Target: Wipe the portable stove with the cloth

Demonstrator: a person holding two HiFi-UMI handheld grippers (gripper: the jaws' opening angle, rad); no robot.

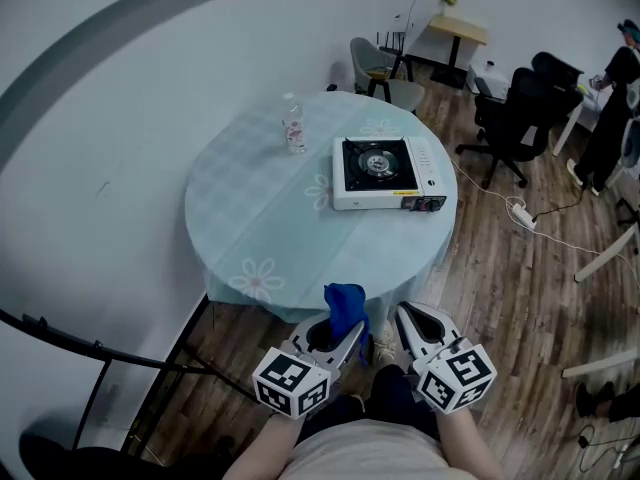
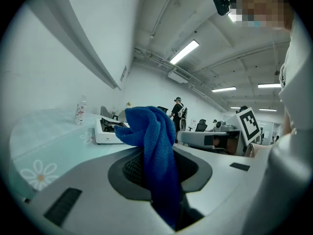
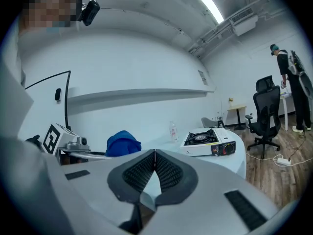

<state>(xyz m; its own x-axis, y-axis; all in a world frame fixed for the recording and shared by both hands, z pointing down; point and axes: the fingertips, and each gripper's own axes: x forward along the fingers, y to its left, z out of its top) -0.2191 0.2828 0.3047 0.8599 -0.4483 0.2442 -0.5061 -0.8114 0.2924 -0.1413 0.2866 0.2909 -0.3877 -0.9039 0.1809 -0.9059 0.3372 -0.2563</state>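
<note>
Gripped blue cloth [image 1: 345,298] in left gripper [image 1: 338,330] for wiping; held right gripper [image 3: 155,156] closed on nothing, presumably spare; stood well apart from portable stove [image 1: 385,173].

An office: swivel chairs [image 1: 520,108], desks [image 1: 458,28], strip lights [image 2: 184,52].

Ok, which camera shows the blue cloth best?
The left gripper view: the cloth fills the centre, clamped in the left gripper. In the head view the cloth is small; the right gripper view shows just a blue hump.
</note>
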